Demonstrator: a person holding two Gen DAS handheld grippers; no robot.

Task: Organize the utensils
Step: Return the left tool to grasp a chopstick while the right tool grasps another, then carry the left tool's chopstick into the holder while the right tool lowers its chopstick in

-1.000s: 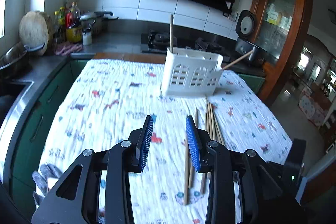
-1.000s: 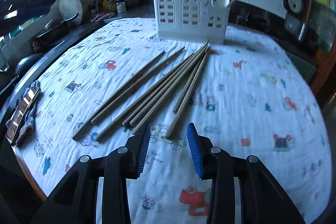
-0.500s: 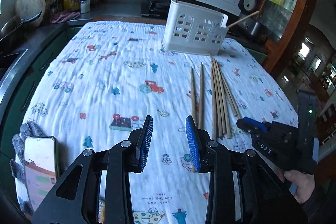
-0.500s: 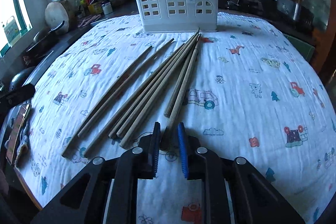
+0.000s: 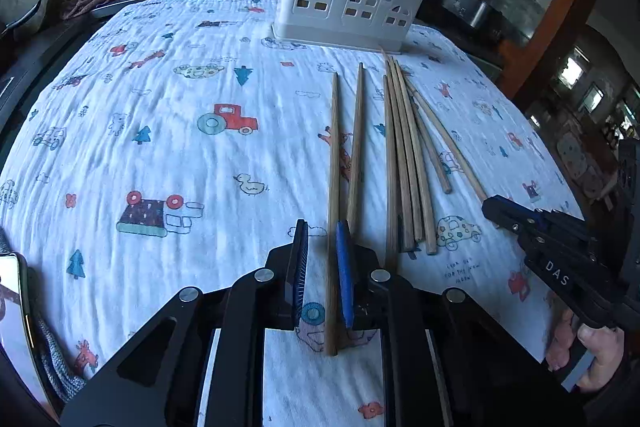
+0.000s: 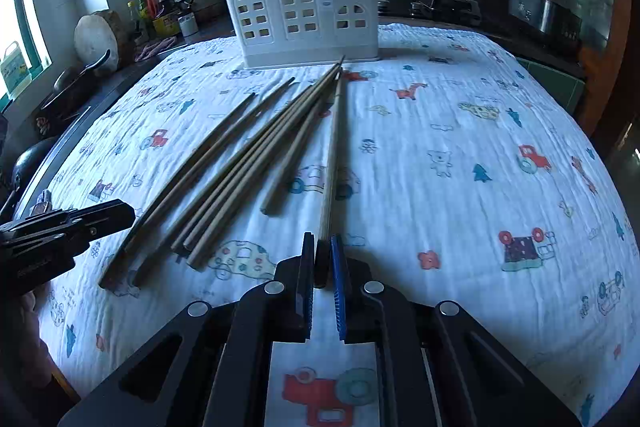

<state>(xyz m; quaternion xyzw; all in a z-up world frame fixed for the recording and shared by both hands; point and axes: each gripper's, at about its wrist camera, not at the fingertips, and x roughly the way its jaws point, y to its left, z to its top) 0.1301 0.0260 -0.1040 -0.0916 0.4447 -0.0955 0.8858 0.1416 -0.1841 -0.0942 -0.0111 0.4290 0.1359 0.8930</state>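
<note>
Wooden chopsticks (image 5: 404, 155) lie loose on the cloth-covered surface (image 5: 160, 155), fanned out just in front of the white holder (image 5: 344, 7), tips pointing at it. My right gripper (image 6: 320, 259) is pinched nearly closed on the near end of one chopstick (image 6: 332, 155), the outermost of the fan, whose far tip almost reaches the holder's base. My left gripper (image 5: 322, 251) is partly open, fingers straddling another chopstick (image 5: 333, 167) on the other edge of the fan; can't tell if the pads touch it. A second one (image 5: 356, 147) lies just beside it. Two chopsticks already stand in the holder, one leaning out at each end. Phone (image 5: 12, 315) sits at the surface's near edge, well away from the holder.
</note>
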